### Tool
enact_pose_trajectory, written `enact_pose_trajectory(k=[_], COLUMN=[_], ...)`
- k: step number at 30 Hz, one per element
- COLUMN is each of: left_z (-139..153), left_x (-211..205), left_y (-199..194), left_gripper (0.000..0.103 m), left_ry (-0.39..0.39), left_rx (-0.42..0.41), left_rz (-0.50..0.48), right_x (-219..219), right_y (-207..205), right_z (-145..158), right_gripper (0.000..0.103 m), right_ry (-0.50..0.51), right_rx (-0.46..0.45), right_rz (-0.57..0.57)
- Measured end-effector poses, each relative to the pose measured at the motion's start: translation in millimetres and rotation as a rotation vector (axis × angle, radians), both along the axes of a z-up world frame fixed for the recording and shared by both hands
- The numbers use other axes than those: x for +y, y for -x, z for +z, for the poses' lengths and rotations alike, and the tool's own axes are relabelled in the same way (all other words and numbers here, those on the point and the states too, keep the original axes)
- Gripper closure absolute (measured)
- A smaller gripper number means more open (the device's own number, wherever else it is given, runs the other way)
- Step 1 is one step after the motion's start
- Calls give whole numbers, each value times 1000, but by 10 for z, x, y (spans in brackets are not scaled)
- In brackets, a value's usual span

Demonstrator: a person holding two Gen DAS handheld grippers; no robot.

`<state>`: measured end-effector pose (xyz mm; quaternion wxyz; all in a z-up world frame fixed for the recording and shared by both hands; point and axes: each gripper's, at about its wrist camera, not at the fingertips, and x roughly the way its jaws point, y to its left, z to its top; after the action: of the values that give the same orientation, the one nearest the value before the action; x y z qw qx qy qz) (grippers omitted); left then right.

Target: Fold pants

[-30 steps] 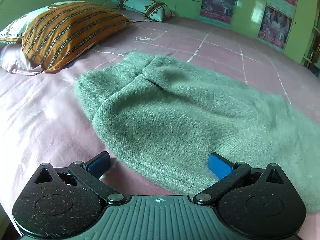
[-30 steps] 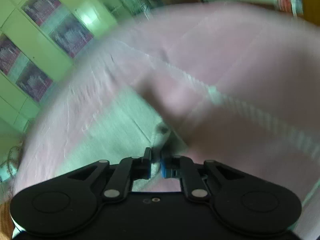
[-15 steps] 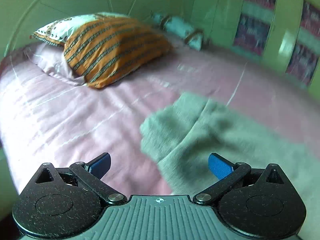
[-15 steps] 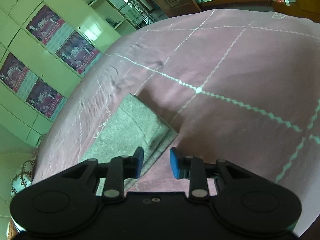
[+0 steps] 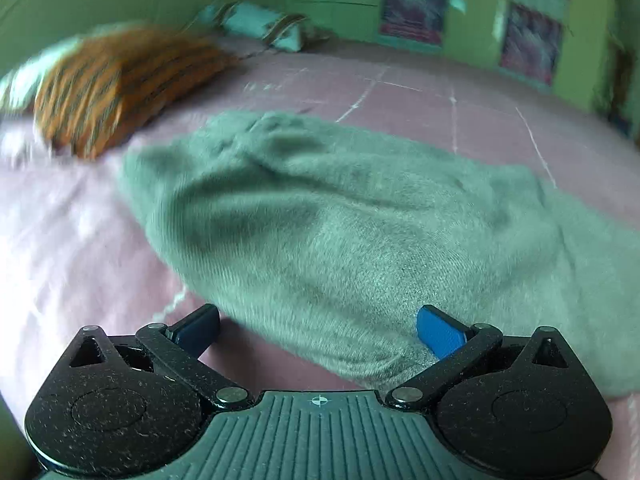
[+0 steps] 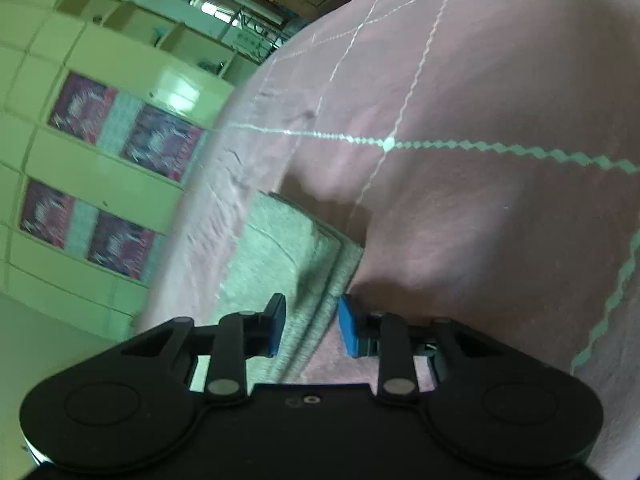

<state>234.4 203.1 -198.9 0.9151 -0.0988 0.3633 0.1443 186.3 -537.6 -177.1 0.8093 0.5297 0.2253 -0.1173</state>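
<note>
Grey-green pants spread flat on a pink bedspread, thick knit fabric, lying crosswise in the left wrist view with one rounded end toward the pillows and the rest running off to the right. Some soft creases across the upper layer. View smeared by motion, so finer detail of the fabric not readable.

Left gripper low over the near edge of the pants, blue pads spread wide apart — nothing pinched between them. Right-hand pad over the fabric, left-hand pad over bare bedspread just beside the edge. Contact with the cloth not determinable.

Right gripper at the other end of the pants, where stacked layers end in a straight hem. Pads set a modest way apart, a layered edge of the fabric running between them, pads not seen pressing on it. Gripper rolled, the room tilted in its view.

Surroundings: orange striped pillow at far left on the bed, well clear of the pants; a pale patterned pillow farther back near the wall. Light green cabinet with dark red pictured panels beyond the bed. White stitched grid lines across the bedspread.
</note>
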Motion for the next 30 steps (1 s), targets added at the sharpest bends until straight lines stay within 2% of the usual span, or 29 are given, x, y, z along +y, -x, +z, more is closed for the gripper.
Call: enact_pose_trajectory(k=[4,8,10,11,13,15,18,20,23,24,25,28,30], left_z=[-29,43,182,245,355,395,385,360,305,272,241,199,270], left_x=[-16,-69,-200,-296,-611,-1086,-1947,-2470,-3092,-3220,-3328,-3482,-3483], left_y=[63,58,100,112,109,17,-110,-176,-231,-241,-224,-162,-93], left_gripper=[0,0,0,0,0,0,0,0,0,0,0,0,0], left_ry=[-8,-29,-21,-11,4,47,12,23,68,94,85,37,66], left_rx=[-25,-15,-59,-96,-140,-130,-117,-109,-84,-68,-59,-55,-78], left_rz=[0,38,48,32,-44,-149,-313,-388,-431,-428,-409,-392,-394], right_x=[11,78,103,125,167,193,220,246,229,213,203,182,158], right_y=[-5,-133,-166,-172,-154,-136,-82,-25,24,50,69,89,131], right_z=[-47,-54,-27,-6,47,55,88,122,110,104,94,68,63], right_gripper=[82,84,96,99,99,95,85,85,86,86,86,87,88], right_ry=[-15,33,73,94,140,158,153,167,148,134,124,107,92], right_rx=[2,18,46,49,50,52,22,9,9,0,-7,-18,-40], right_rz=[2,44,56,66,72,73,79,81,73,62,56,55,37])
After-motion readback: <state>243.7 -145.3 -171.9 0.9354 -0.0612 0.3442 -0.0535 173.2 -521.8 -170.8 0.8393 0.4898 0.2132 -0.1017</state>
